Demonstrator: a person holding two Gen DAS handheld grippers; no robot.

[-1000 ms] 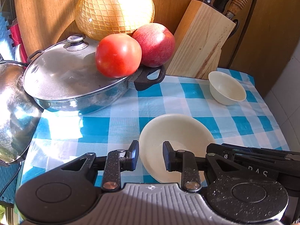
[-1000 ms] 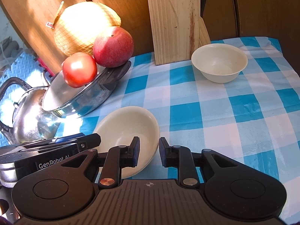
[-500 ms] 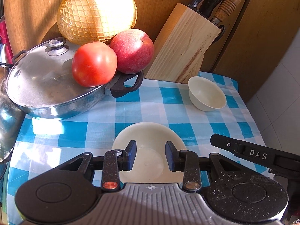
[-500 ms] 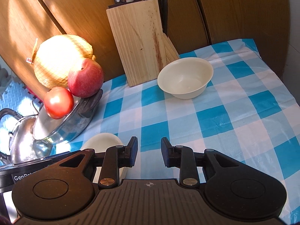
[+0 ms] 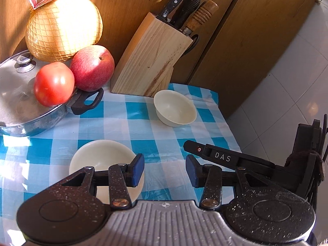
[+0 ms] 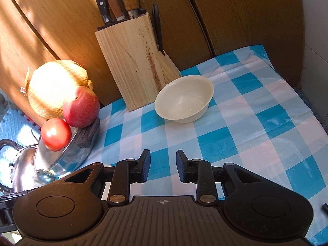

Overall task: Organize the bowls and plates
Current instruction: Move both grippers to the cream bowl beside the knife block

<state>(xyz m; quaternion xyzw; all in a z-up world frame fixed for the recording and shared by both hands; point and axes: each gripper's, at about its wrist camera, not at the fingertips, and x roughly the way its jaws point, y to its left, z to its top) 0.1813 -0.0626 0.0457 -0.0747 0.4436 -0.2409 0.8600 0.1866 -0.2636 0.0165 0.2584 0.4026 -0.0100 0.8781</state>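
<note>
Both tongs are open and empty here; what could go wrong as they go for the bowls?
1. The tomato and apple sit loose on the sloping pot lid; a bump could roll them off.
2. The far bowl stands close to the knife block, leaving the right tongs little room on that side.
3. The near plate is shallow, so the left tongs could slip.

1. The right gripper (image 6: 162,168) hangs at 6 o'clock above the blue-checked tablecloth (image 6: 256,123), its blue-padded fingers (image 6: 145,165) parted with nothing between them.
2. A cream bowl (image 6: 184,99) stands upright near the centre, just beside the foot of a wooden knife block (image 6: 131,65) towards 11 o'clock.
3. At 9 o'clock, an apple (image 6: 81,106) and a tomato (image 6: 55,133) rest on a steel pan lid (image 6: 61,155), with a netted melon (image 6: 53,86) behind them.
</note>
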